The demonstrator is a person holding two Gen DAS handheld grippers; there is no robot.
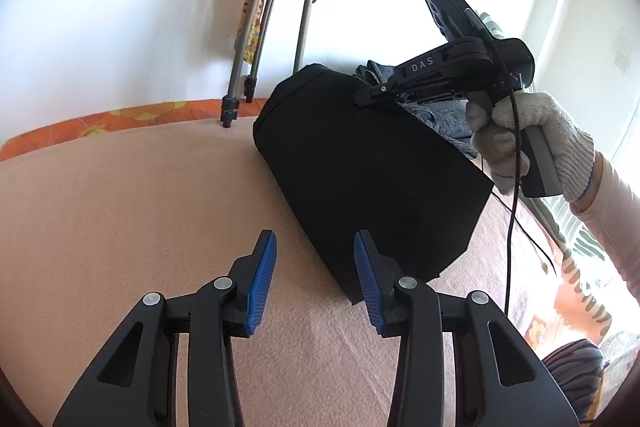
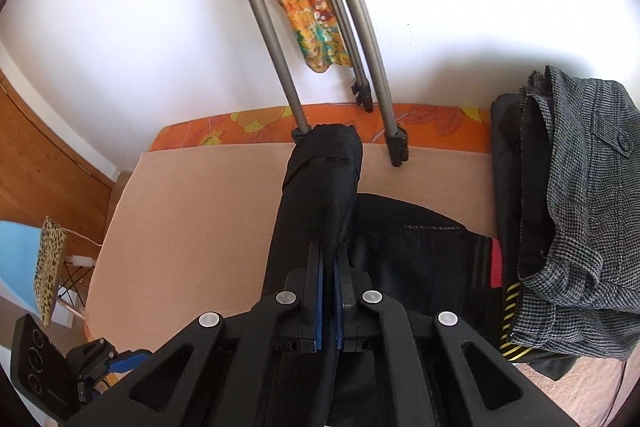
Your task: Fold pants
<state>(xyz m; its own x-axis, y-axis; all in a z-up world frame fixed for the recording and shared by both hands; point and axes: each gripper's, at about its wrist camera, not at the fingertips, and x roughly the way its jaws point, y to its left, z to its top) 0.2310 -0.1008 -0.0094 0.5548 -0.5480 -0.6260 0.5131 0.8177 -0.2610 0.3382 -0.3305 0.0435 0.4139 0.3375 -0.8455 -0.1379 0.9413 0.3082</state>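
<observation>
Black pants [image 1: 372, 179] lie partly folded on the pink blanket [image 1: 120, 227]. My left gripper [image 1: 315, 281] is open and empty, just above the blanket by the near edge of the pants. My right gripper [image 1: 360, 99] is held by a gloved hand over the far end of the pants. In the right wrist view the right gripper [image 2: 328, 259] is shut on a fold of the black pants [image 2: 320, 187], lifted off the blanket. The rest of the pants [image 2: 408, 259] lies flat underneath.
A pile of grey and dark clothes [image 2: 580, 219] lies to the right of the pants. Tripod legs [image 2: 276, 59] stand at the far edge by the white wall. An orange flowered mattress edge [image 1: 120, 117] borders the blanket. A cable [image 1: 512, 227] hangs from the right gripper.
</observation>
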